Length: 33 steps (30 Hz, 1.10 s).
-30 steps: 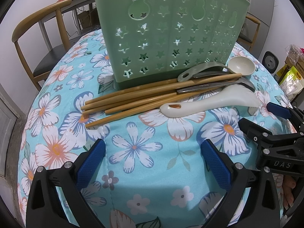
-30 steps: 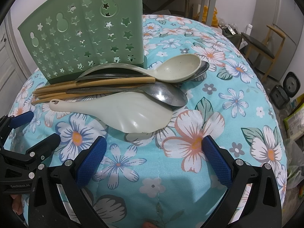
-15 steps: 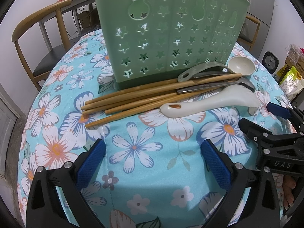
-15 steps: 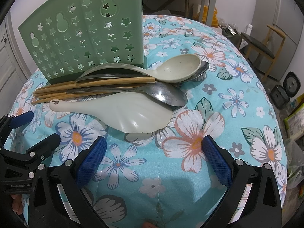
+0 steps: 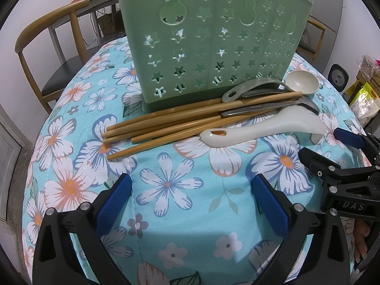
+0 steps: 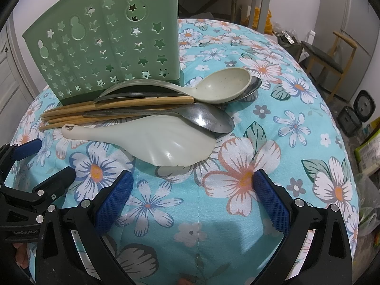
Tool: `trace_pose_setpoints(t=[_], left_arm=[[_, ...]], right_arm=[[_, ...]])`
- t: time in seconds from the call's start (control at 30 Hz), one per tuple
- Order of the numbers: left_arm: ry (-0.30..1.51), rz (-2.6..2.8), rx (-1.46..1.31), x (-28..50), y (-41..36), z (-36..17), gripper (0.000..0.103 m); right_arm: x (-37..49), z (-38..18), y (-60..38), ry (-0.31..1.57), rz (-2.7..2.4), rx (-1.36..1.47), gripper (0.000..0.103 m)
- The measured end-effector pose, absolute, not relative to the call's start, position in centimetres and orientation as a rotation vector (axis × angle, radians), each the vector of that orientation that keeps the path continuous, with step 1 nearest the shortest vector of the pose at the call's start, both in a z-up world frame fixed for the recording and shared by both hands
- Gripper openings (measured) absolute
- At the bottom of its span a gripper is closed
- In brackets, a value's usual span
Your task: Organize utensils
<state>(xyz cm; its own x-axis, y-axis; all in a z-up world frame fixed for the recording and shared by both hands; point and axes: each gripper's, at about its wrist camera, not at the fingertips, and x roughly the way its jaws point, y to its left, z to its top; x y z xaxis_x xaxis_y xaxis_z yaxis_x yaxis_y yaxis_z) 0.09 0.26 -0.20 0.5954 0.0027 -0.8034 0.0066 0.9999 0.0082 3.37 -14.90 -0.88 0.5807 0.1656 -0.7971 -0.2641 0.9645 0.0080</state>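
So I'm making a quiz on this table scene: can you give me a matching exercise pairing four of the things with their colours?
Things:
1. utensil holder
2. chopsticks
3. rice paddle
4. left gripper pads

Colours:
A. blue
B. white
C. green
D. light brown

Pairs: 1-C, 2-D, 3-B, 4-A

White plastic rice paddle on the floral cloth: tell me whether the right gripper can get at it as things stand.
Probably yes. The white plastic rice paddle lies nearest the right gripper, whose jaws are open, with only bare floral tablecloth between them. A metal spoon overlaps its far edge.
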Motion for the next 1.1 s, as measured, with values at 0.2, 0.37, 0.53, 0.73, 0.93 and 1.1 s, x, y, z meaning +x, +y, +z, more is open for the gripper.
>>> trace_pose_setpoints(t=[0.2, 0.37, 0.53, 0.73, 0.93, 1.1], left_arm=[[0.931, -0.001, 0.009, -0.02, 0.37, 0.02, 0.099], [0.93, 0.002, 0.011, -0.03, 0.09, 0.11, 0.099], [0.929, -0.002, 0.005, -0.05, 0.05, 0.24, 0.099], [0.931, 0.001, 0.012, 0.03, -0.02, 0.27, 0.099], [0.931, 0.001, 0.013, 0.01, -0.08, 0.32, 0.099], [0.931, 0.001, 0.012, -0.05, -0.03, 0.29, 0.099]], right_arm=[[3.45, -0.9, -14.83, 0.918, 0.247, -0.124, 0.097], [3.53, -0.92, -14.77, 0.918, 0.243, -0.125, 0.097], [3.55, -0.81, -14.89, 0.918, 0.248, -0.116, 0.097], [3.5, -0.79, -14.83, 0.917, 0.246, -0.117, 0.097], [3.51, -0.77, -14.84, 0.918, 0.248, -0.113, 0.097], [3.61, -0.78, -15.05, 0.919, 0.251, -0.109, 0.097]])
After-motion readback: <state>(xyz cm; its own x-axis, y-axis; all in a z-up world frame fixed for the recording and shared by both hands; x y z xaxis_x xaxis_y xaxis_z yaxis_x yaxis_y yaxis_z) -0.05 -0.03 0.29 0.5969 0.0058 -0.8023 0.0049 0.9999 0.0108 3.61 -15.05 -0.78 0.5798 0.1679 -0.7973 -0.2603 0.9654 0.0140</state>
